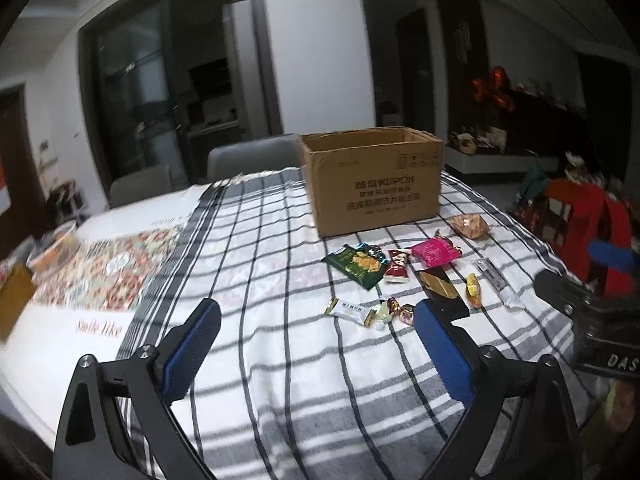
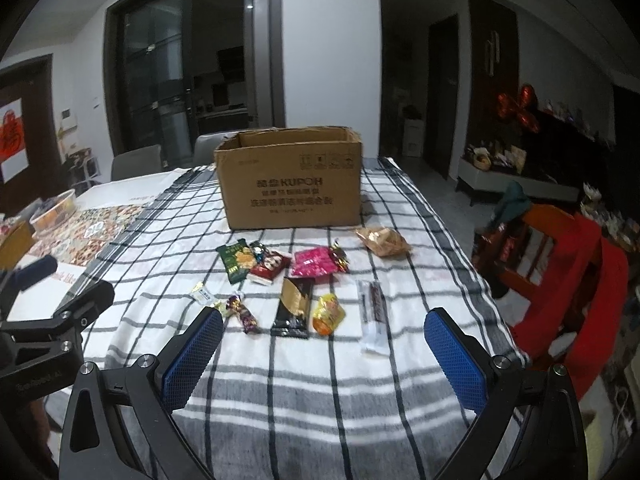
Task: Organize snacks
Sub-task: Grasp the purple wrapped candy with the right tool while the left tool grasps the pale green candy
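Here snacks (image 2: 294,307) lie scattered before an open-topped box (image 2: 290,178).

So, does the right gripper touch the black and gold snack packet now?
Apart. The right wrist view shows the right gripper open and empty, and the black and gold packet lies flat on the checked cloth beyond its blue fingertips, with bare cloth between.

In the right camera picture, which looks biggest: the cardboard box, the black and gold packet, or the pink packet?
1. cardboard box
2. black and gold packet
3. pink packet, though it lies farther away, so this one's unsure.
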A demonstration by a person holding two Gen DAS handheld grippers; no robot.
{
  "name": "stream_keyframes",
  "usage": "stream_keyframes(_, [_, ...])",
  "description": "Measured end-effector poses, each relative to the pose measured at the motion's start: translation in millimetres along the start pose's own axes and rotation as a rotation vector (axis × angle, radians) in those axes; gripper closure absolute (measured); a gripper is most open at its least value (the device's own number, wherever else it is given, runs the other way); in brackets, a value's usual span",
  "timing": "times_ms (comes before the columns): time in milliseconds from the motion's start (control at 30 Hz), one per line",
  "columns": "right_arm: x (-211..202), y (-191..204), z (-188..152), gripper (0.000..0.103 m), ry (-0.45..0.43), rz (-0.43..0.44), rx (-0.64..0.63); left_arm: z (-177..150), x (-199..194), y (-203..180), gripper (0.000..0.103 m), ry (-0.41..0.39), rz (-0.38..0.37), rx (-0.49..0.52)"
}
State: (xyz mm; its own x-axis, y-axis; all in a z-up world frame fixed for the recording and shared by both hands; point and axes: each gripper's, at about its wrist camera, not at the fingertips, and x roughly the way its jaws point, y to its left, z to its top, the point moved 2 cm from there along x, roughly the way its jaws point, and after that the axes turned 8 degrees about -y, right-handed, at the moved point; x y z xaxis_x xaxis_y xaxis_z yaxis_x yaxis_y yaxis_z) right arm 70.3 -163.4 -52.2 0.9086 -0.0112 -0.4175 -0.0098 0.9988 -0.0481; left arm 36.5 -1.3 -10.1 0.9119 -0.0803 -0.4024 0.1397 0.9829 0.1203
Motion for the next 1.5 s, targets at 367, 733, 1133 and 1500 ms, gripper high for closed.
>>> stream_keyframes(367, [53.4,35.3,5.1,0.026,0.014,0.163,-0.121,-6.1,50.9,0.8,0.027,0.062,-0.144,0.079])
stream_keyframes(733, [109.4,56.7,-25.8,0.053,0.163,0.307,-0.176,-23.1,99.5,-18.5,0.060,0.144,-0.307,0.194])
stream_keyframes(1133, [139.1,59.3,-40.2,0.071,0.247,0.385,-0.194,-37.1,131.2,-33.3,0.074,0.220,-0.408,0.210])
stream_keyframes(1500, [149.6,57.8,-47.3,0.083,0.301,0.442,-0.160,-40.0,137.9,-39.4,0.077,0.243,-0.433,0.222])
